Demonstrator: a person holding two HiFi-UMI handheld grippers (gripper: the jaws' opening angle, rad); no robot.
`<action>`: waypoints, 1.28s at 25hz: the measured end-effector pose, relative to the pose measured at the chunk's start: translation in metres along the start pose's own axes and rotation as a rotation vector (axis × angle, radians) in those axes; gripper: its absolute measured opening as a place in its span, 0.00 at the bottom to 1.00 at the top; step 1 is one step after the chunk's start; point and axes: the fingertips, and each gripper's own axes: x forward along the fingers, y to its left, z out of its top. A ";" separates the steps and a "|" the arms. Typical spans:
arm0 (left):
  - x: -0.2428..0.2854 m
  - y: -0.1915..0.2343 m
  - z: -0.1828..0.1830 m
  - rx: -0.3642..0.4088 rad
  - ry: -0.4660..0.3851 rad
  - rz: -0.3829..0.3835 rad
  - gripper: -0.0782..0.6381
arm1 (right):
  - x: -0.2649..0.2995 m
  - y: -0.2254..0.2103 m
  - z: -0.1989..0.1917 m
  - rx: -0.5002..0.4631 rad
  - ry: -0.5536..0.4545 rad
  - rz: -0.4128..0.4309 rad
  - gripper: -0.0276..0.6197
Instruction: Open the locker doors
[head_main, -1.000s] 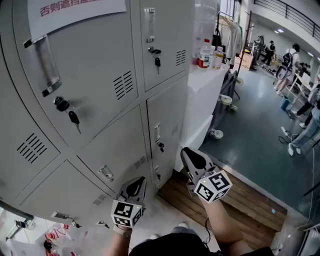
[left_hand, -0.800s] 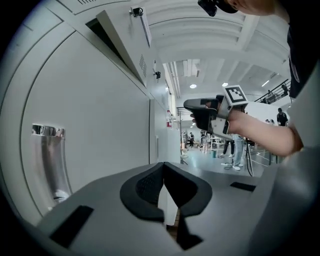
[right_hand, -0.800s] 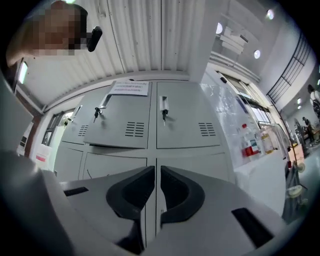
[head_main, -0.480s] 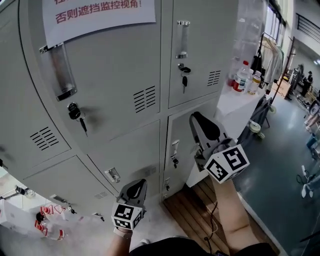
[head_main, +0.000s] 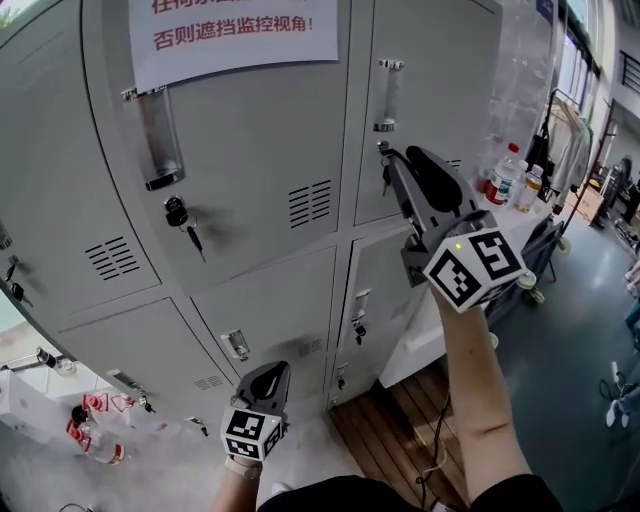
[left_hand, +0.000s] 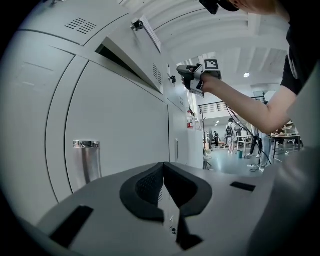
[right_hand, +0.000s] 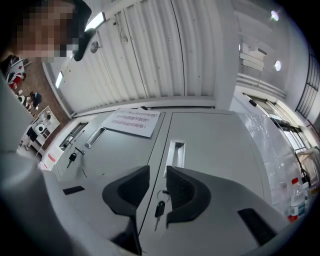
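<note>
The notice (head_main: 235, 35) on the upper left door (head_main: 250, 170) of the lockers (head_main: 290, 290) carries red print. Its lower line reads 否则遮挡监控视角!, and its upper line is cut off by the frame edge. Each gripper bears one marker cube, two in all. Two upright handles (head_main: 160, 140) show on the upper doors, one per door. Two bottles (head_main: 505, 175) stand on the white table (head_main: 520, 215) beside the lockers. Right gripper (head_main: 398, 165): the arm is raised and stretched out, with the jaws pointing at the upper right door (head_main: 440, 70) just below its handle. The jaws are released and have just been opening. In the right gripper view, that door's key (right_hand: 160, 207) hangs in the gap between them, with neither pad pressing on it. Left gripper (head_main: 272, 372): held low, close to the body, pointing level along the bottom doors. Its jaws are clenched together on nothing.
</note>
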 end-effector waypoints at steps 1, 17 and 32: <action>-0.002 0.001 0.001 0.001 -0.003 0.004 0.14 | 0.006 -0.001 0.004 0.004 0.001 0.005 0.22; -0.020 0.022 0.002 -0.003 0.002 0.011 0.14 | 0.066 -0.018 -0.004 0.024 0.174 0.053 0.37; -0.036 0.028 -0.011 -0.023 0.025 -0.003 0.14 | 0.075 -0.005 -0.006 0.083 0.233 0.073 0.39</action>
